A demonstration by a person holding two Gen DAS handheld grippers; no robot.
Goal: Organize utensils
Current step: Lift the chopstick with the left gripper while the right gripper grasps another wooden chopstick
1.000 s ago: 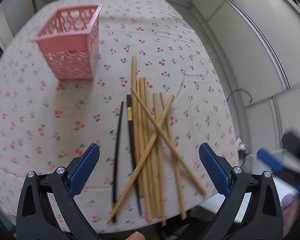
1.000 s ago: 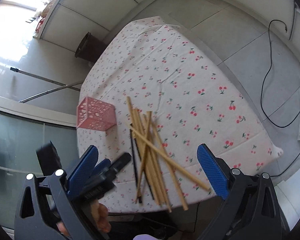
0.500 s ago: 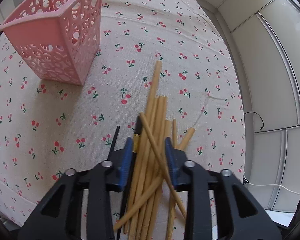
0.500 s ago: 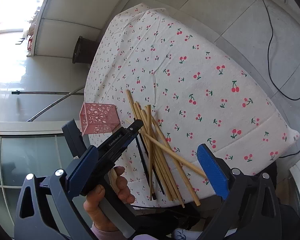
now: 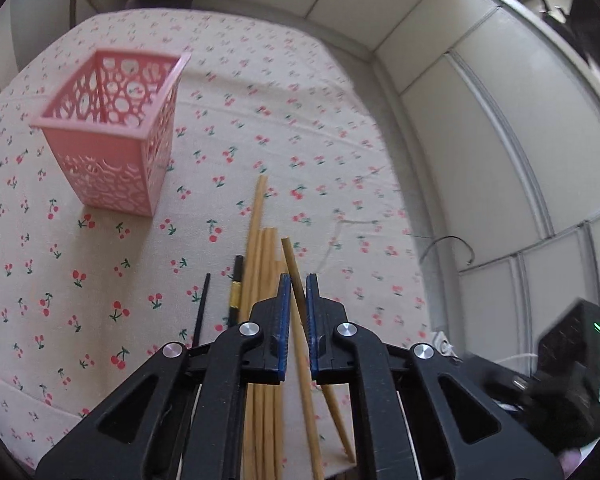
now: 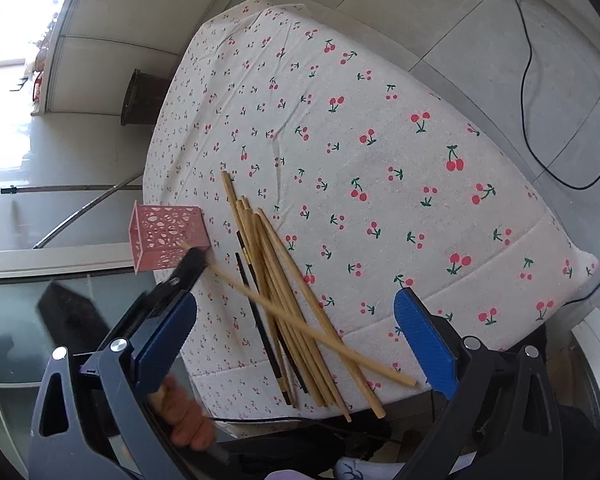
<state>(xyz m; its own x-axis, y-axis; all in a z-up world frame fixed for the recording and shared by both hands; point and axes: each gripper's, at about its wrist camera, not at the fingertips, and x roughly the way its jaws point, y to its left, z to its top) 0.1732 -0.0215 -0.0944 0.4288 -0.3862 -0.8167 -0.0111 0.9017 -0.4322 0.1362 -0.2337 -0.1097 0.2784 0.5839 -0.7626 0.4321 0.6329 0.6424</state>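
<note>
Since a second ago the left gripper [image 5: 295,280] has gone from wide open above the pile to pinching one wooden chopstick [image 5: 296,292] between its blue pads, its far end raised off the cloth. Left of it, the pink basket [image 5: 114,132] stands upright on the cherry tablecloth [image 5: 80,280]. Two black chopsticks [image 5: 236,284] lie beside the wooden bundle [image 5: 260,248] near the table's front edge. Farther right, the right gripper [image 6: 296,332] hangs spread wide and empty over the pile.

Cherry-print tablecloth [image 6: 380,128], black floor cable [image 6: 540,112], dark stool [image 6: 140,98]
</note>
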